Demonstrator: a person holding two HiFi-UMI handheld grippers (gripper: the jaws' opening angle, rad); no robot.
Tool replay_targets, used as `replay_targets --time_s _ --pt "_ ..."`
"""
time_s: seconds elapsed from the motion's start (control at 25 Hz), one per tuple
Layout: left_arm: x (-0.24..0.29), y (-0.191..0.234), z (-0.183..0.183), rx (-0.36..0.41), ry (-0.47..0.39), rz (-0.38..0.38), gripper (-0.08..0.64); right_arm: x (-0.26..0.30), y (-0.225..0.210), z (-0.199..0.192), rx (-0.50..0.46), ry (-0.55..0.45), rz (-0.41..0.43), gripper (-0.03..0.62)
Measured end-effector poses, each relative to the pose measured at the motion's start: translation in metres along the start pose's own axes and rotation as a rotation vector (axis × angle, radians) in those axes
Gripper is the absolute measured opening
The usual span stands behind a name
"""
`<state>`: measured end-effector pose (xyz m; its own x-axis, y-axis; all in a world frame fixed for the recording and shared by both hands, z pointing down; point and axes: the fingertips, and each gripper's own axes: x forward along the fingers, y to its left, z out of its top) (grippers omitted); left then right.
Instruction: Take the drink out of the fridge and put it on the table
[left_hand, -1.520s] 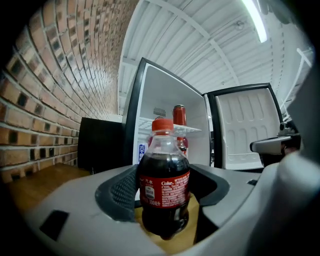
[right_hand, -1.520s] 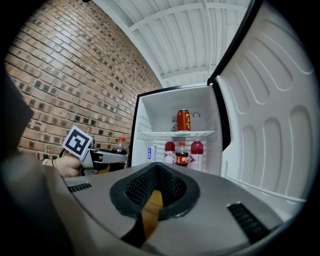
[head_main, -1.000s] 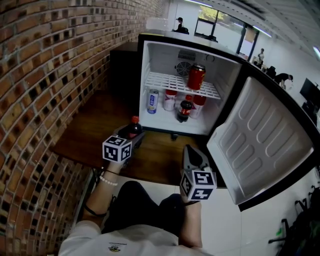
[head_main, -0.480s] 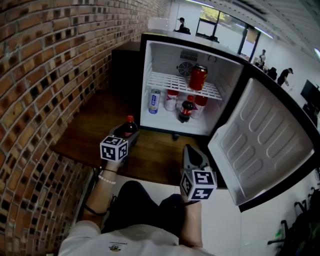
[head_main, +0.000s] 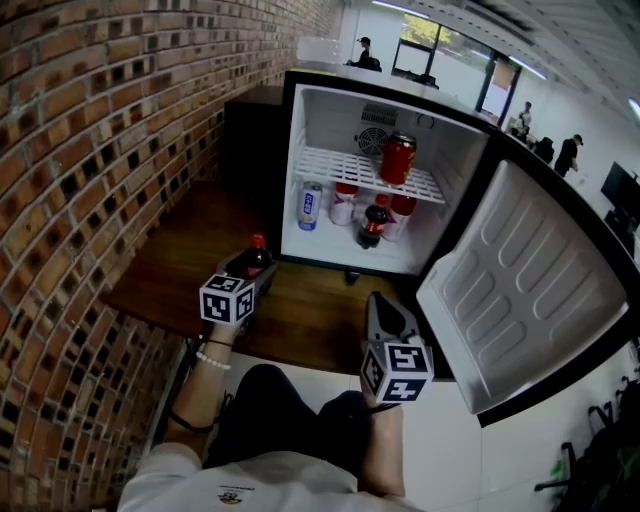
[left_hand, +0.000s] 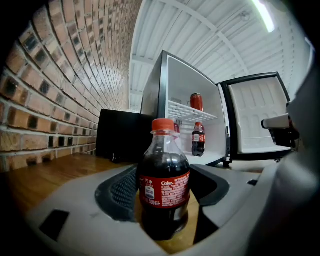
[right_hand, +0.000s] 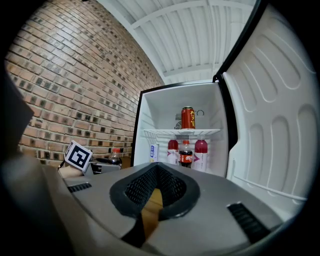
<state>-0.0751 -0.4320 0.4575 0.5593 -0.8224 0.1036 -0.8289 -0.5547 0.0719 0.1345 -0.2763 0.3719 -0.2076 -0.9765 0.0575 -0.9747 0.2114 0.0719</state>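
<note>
A small cola bottle (head_main: 257, 256) with a red cap and red label stands upright on the wooden table (head_main: 180, 255), left of the open fridge (head_main: 296, 150). My left gripper (head_main: 254, 270) is shut on it, a pad on each side of its lower body (left_hand: 164, 185). My right gripper (head_main: 386, 306) hovers near the table's front edge by the fridge door, shut and empty. In the right gripper view its pads (right_hand: 135, 192) meet at the tips, and the left gripper's marker cube (right_hand: 78, 155) and the bottle cap (right_hand: 116, 150) show at the left.
The fridge door (head_main: 520, 290) swings wide open on the right. Inside are a red can (head_main: 398, 158) on the wire shelf, another cola bottle (head_main: 374, 222), a blue-white can (head_main: 309, 205) and red drink bottles (head_main: 342, 200). A brick wall (head_main: 90, 150) borders the left.
The left gripper has shifted a little to the left and toward me with the cola bottle in it. The right gripper has stayed where it was.
</note>
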Motion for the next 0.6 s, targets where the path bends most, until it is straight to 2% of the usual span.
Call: replay_targets --time_s 0.6 --pt "-0.0071 -0.0058 -0.0036 0.069 -0.017 0.014 0.308 0.0015 0.0005 -0.0033 0.009 0.002 0.004 0.012"
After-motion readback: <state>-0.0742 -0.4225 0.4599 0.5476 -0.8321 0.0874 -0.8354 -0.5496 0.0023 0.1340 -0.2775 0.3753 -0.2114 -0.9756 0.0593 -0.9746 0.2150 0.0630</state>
